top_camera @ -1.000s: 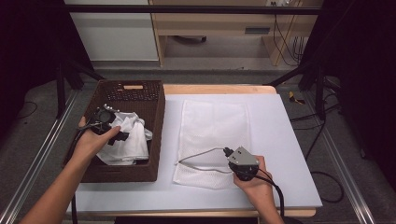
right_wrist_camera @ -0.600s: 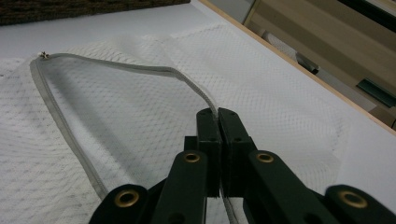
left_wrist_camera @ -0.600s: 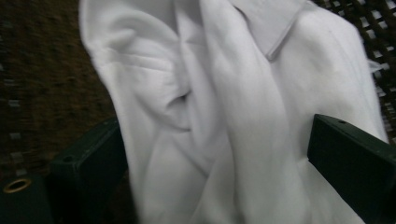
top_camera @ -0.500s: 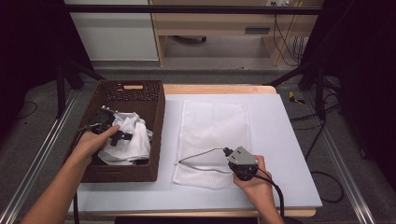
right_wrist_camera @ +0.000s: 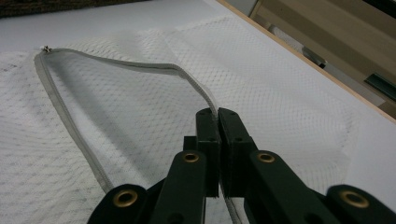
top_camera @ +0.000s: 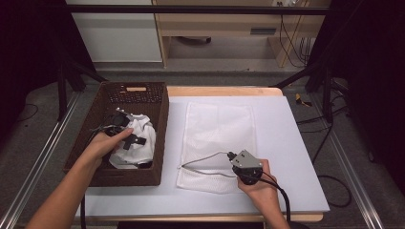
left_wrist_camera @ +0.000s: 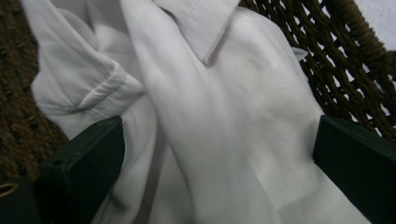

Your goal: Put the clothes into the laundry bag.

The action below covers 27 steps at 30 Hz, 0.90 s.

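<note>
A crumpled white shirt (top_camera: pixel 136 143) lies in a dark brown woven basket (top_camera: pixel 160 112) at the table's left. My left gripper (top_camera: pixel 133 139) is down on the shirt inside the basket. In the left gripper view the shirt (left_wrist_camera: pixel 210 116), with its collar and cuff, lies between the wide-apart jaws of the left gripper (left_wrist_camera: pixel 219 144), which is open. A white mesh laundry bag (top_camera: pixel 217 124) lies flat on the table's middle. My right gripper (top_camera: pixel 232 156) is shut on the bag's grey zipper edge (right_wrist_camera: pixel 140 65) and holds it lifted, so the bag's mouth gapes, as the right gripper (right_wrist_camera: pixel 218 114) view shows.
The table has a white top (top_camera: pixel 296 157) with a wooden rim at the back. A metal rail (top_camera: pixel 43 157) runs along the left side. Cables and a wooden bench (top_camera: pixel 229 28) lie on the floor beyond the far edge.
My left hand has sunk lower into the basket and onto the shirt. The right hand and the lifted zipper edge have kept still.
</note>
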{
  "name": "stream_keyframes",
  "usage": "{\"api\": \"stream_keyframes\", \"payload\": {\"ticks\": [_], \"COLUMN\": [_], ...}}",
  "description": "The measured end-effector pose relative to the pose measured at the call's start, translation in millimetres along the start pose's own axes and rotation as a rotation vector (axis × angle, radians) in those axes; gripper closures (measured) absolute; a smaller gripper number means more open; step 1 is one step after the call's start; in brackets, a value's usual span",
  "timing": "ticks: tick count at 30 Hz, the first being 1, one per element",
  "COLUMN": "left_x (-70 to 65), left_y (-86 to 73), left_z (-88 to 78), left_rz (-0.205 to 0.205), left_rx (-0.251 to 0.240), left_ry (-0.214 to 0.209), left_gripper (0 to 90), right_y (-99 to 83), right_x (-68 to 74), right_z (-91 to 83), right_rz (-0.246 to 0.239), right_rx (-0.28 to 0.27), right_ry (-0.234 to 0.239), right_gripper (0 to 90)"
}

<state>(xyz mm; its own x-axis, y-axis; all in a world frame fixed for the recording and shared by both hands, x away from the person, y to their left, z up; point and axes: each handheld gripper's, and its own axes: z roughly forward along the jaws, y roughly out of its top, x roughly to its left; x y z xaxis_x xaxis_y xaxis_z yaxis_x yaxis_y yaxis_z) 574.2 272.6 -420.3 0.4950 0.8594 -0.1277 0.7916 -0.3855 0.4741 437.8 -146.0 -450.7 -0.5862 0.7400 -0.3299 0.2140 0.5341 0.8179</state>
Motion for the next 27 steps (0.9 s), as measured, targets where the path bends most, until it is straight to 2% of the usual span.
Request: {"api": "stream_keyframes", "payload": {"ticks": [1, 2, 6, 9, 14, 18, 27], "left_x": [0.0, -5.2, -12.1, -10.6, 3.0, 5.4, 7.3], "left_y": [0.0, 1.5, 3.3, 2.4, -0.1, -0.2, -1.9], "left_z": [0.0, 6.7, 18.0, 23.0, 25.0, 25.8, 27.6], "left_rz": [0.0, 0.022, 0.067, 0.088, 0.044, 0.04, 0.037], "left_rx": [0.0, 0.025, 0.058, 0.077, 0.109, 0.1, 0.099], "left_ry": [0.0, 0.021, 0.07, 0.105, 0.134, 0.144, 0.134], "left_gripper": [1.2, 0.3, 0.0, 0.0, 0.0, 0.0, 0.0], "right_y": [0.0, 0.0, 0.1, 0.3, 0.5, 1.0, 1.4], "right_x": [0.0, 0.0, 0.3, 0.7, 1.3, 2.1, 2.6], "right_z": [0.0, 0.1, 0.1, 0.0, -0.3, -0.2, 0.1], "right_rz": [0.0, 0.0, -0.001, -0.002, -0.01, -0.015, -0.02], "right_rx": [0.0, -0.001, 0.0, -0.002, -0.003, -0.003, -0.007], "right_ry": [0.0, 0.003, 0.005, 0.007, 0.012, 0.02, 0.028], "right_gripper": [88.1, 88.0, 88.0, 88.0, 89.0, 89.4, 89.4]}}
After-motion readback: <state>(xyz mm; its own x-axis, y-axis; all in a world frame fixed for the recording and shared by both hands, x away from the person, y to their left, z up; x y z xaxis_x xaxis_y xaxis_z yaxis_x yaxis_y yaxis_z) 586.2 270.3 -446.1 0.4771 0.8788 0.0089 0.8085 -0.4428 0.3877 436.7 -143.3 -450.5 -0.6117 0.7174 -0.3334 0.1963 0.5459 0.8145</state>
